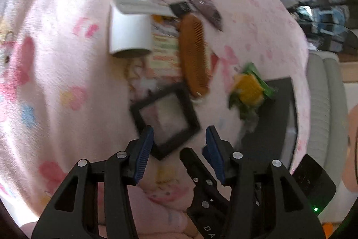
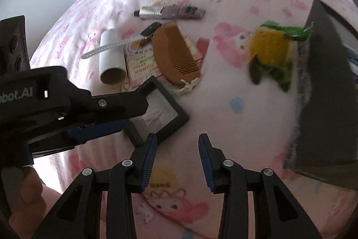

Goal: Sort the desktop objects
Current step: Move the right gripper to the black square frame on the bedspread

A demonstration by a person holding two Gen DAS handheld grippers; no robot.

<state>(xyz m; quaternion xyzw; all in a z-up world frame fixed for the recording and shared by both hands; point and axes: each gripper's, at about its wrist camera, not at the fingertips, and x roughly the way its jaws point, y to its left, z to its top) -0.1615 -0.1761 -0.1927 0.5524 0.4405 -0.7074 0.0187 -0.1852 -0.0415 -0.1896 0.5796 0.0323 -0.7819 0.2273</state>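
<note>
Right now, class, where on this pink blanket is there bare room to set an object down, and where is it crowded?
Free: the bare pink blanket between the black frame and the dark box, below the yellow knitted toy. Crowded: the white tube, wooden comb and folded umbrella cluster together.

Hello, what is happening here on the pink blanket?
A person holds tongs in each hand over small things scattered on a pink blanket. The left tongs are open around a corner of the black frame, not yet closed on it. The right tongs hang open and empty nearby. The comb, white tube and yellow toy lie untouched.
</note>
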